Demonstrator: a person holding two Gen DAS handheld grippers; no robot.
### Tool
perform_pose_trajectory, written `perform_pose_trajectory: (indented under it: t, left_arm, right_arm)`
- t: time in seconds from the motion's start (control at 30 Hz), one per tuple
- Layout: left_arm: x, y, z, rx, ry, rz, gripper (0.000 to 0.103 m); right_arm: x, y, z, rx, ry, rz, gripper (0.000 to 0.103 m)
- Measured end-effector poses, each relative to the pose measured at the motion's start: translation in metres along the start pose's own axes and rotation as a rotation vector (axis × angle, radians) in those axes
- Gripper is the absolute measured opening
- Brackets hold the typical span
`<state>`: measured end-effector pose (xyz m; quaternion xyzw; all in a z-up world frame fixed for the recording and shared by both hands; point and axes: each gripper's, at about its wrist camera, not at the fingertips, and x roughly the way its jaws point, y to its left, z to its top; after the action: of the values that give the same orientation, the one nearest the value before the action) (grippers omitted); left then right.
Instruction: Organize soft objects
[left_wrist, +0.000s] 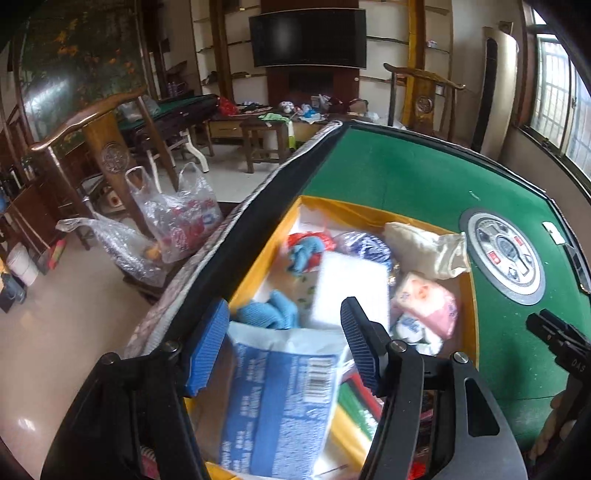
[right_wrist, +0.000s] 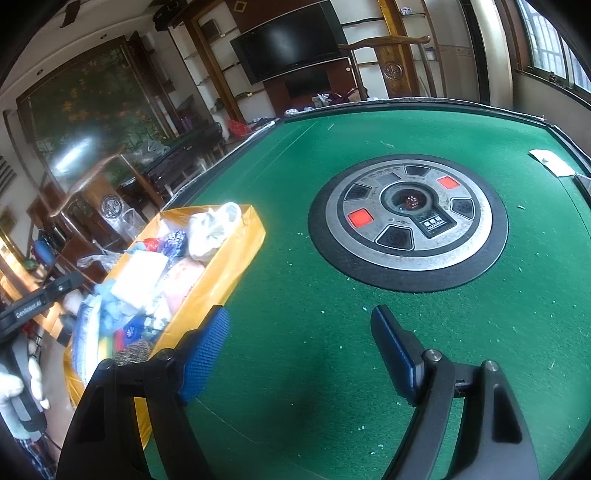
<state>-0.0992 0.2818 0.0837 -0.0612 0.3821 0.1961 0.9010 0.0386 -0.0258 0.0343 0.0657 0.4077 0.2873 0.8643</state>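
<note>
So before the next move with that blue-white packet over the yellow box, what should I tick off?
1. Right gripper empty, jaws open above the green table: ok.
2. Blue-white packet between the left gripper jaws: ok.
3. Pads actually pressing the packet: cannot tell.
4. Packet above the yellow box, not the table: ok.
5. Free room in the box: crowded with the white block, pink pack and blue cloth: not ok.
</note>
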Motion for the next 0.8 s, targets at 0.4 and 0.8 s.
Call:
perform_pose_trajectory:
  t: [0.4,0.8]
  left_arm:
    - [0.026,0.014,-0.028,-0.033,0.1,-0.009,0.067]
    - [-0.006,-0.02,-0.029,0.062,0.001,0.035,0.076]
  right_arm:
    - [0.002,-0.003,-0.004,0.004,0.013,-0.03,0.075]
    - [0.002,-0.002,-0.004,-0.003,0.017,-0.027,0.075]
